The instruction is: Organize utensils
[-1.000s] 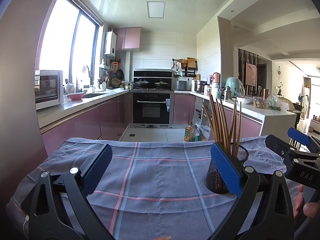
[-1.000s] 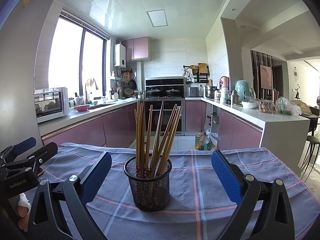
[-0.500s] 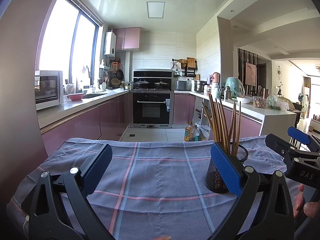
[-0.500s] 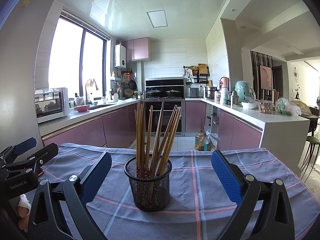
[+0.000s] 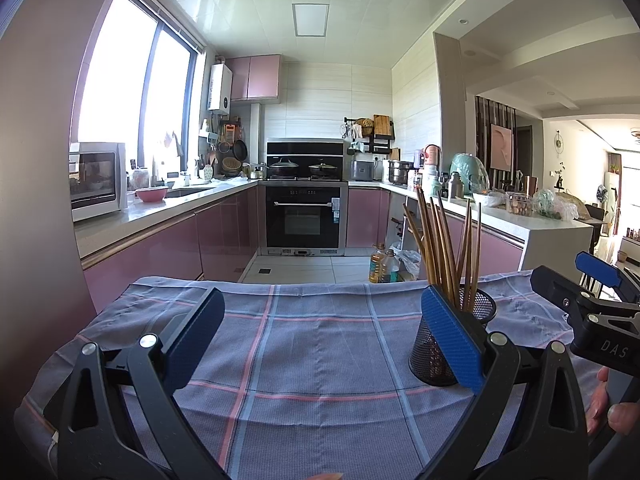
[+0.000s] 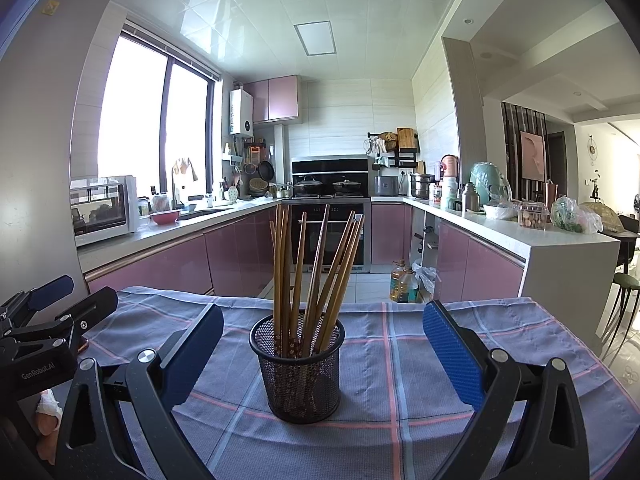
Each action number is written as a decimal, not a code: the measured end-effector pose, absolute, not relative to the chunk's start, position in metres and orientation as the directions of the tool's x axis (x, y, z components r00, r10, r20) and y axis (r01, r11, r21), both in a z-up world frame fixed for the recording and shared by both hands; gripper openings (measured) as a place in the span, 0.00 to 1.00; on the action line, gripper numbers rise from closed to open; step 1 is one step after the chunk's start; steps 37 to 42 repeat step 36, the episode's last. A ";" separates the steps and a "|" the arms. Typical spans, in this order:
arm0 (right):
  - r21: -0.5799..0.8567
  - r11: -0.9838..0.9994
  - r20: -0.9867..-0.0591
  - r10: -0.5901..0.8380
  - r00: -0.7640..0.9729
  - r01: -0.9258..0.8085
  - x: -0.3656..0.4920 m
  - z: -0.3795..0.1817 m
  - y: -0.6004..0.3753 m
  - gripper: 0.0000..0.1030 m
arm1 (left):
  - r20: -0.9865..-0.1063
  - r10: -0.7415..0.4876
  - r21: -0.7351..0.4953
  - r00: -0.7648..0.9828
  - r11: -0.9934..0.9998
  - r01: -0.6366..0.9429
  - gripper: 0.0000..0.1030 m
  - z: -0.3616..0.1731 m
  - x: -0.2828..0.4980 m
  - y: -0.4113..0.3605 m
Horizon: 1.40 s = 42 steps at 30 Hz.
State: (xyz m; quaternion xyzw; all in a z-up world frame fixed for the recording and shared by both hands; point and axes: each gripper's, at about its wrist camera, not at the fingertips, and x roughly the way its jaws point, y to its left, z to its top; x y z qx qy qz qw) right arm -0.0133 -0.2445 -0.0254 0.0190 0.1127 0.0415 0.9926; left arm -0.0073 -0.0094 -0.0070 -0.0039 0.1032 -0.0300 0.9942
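A black mesh cup [image 6: 298, 368] stands upright on the checked cloth [image 6: 400, 360], holding several brown wooden chopsticks [image 6: 312, 272]. My right gripper [image 6: 322, 344] is open, its blue pads [image 6: 452, 354] on either side of the cup with clear gaps, nothing held. My left gripper [image 5: 320, 336] is open too, hovering over bare cloth [image 5: 312, 344]. In the left wrist view the mesh cup [image 5: 434, 356] sits partly behind my right-hand fingertip pad [image 5: 450, 338], with the chopsticks [image 5: 444, 248] rising above it. The other gripper [image 5: 592, 304] shows at the far right.
The table's far edge [image 6: 360, 304] drops to a kitchen floor with oil bottles [image 6: 404, 282]. Pink cabinets and a counter with a microwave [image 6: 104, 210] run along the left; a white counter [image 6: 540, 240] with jars and bags runs along the right. A hand [image 5: 612, 404] grips the other tool.
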 end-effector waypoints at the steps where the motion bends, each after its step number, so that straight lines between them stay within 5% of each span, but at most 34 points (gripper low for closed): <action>1: 0.048 0.996 -0.223 0.087 0.971 -0.079 -0.013 -0.025 -0.244 0.94 | -0.206 -0.062 -0.014 0.977 0.998 0.060 0.94 -0.007 -0.007 -0.009; 26: 0.048 0.996 -0.230 0.085 0.970 -0.076 -0.012 -0.026 -0.246 0.94 | -0.190 -0.062 0.018 0.980 0.998 0.066 0.94 -0.008 -0.008 -0.006; 42: 0.057 0.998 -0.347 0.038 0.937 -0.019 0.005 -0.047 -0.280 0.94 | -0.306 -0.060 0.007 0.950 0.998 0.065 0.94 -0.022 0.013 0.002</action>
